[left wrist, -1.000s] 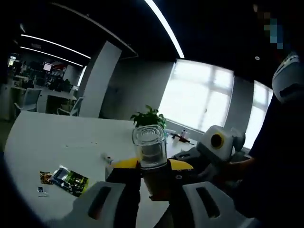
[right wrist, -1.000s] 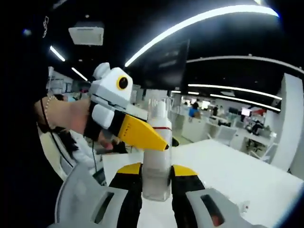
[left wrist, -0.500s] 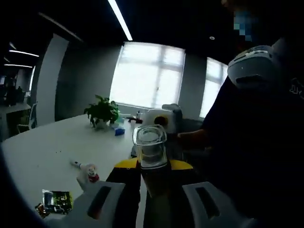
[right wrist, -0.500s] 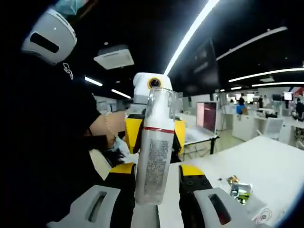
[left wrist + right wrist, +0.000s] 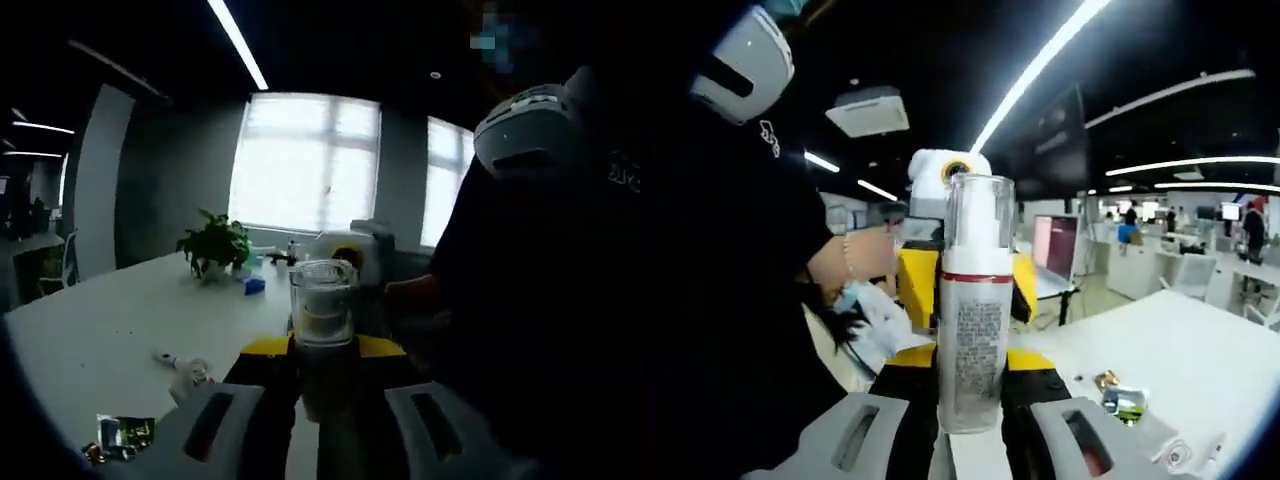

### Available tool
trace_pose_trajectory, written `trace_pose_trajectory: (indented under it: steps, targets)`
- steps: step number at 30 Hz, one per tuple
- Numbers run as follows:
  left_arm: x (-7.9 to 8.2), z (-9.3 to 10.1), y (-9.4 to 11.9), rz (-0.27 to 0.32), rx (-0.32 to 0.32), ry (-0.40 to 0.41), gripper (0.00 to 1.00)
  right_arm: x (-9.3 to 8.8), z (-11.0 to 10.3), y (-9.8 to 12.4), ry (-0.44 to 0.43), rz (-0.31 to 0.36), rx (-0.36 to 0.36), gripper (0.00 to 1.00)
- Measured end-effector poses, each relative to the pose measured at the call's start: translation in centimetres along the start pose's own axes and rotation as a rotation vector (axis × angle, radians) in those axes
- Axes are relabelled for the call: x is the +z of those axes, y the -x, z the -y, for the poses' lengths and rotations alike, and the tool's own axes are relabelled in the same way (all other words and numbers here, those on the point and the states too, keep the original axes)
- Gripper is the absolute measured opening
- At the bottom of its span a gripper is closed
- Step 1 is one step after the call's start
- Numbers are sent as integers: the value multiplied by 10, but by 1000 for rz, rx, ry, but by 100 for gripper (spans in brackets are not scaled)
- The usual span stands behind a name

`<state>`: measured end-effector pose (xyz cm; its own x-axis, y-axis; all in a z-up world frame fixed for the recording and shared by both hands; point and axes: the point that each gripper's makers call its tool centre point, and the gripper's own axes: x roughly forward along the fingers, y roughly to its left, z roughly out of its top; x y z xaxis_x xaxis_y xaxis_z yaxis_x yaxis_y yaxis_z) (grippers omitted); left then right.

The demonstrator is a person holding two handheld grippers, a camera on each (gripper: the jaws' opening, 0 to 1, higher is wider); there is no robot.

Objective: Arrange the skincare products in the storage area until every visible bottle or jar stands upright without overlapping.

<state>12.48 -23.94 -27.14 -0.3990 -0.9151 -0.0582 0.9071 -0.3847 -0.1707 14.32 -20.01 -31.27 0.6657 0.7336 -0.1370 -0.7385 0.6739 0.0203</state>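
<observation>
My right gripper [image 5: 968, 375] clamps the upright spray bottle [image 5: 973, 330]; my left gripper [image 5: 322, 362] grips the clear-capped bottle [image 5: 322, 320] above the white table [image 5: 110, 320].

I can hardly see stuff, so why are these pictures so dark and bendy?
Left gripper view: the bright window behind leaves the clear-capped bottle and the person dim. Right gripper view: ceiling light strips glare, the spray bottle looks sharp, and the fisheye lens curves straight lines.
</observation>
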Motion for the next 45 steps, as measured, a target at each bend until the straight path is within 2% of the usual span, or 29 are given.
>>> trace_pose_trajectory:
  steps: [3,6,7,8,11,12,16,19,24,26,29,31,33,34,36,38,39,42,45]
  targets:
    - [6,-12,2,42,66,15,18,2,18,5,38,-14,-101,14]
    - [8,-17,4,57,101,10,20,2,25,5,50,-26,-132,14]
    - [9,-18,5,64,105,17,21,2,26,5,44,-24,-123,14]
    - [10,-20,6,72,118,22,21,4,30,6,39,-7,-148,14]
    - [16,-27,13,123,157,53,23,7,34,8,-36,33,-149,14]
    - [21,-31,17,153,183,69,23,11,37,10,-79,69,-158,14]
    - [35,-41,35,274,230,125,20,25,33,16,-269,197,-105,14]
    - [41,-47,47,339,252,167,21,32,39,23,-364,263,-96,14]
    - [42,-51,53,349,286,174,21,42,40,27,-503,344,-61,14]
    - [44,-51,52,358,294,183,23,41,41,27,-494,336,-76,14]
    - [48,-52,45,357,342,183,25,29,52,24,-436,265,-186,14]
    - [45,-53,34,332,406,181,27,21,62,22,-408,208,-292,14]
    - [36,-56,22,279,479,150,30,14,73,20,-343,163,-396,15]
    - [30,-60,18,249,541,131,31,11,78,19,-311,141,-449,15]
    - [29,-64,11,257,604,120,34,10,83,16,-259,115,-519,15]
    - [27,-62,3,253,601,125,36,9,83,11,-217,90,-548,15]
    - [24,-67,2,240,638,123,36,10,80,7,-178,77,-557,15]
    - [22,-70,-1,202,681,81,37,15,77,5,-96,63,-590,15]
    - [23,-74,4,207,714,78,33,23,72,2,-2,62,-625,15]
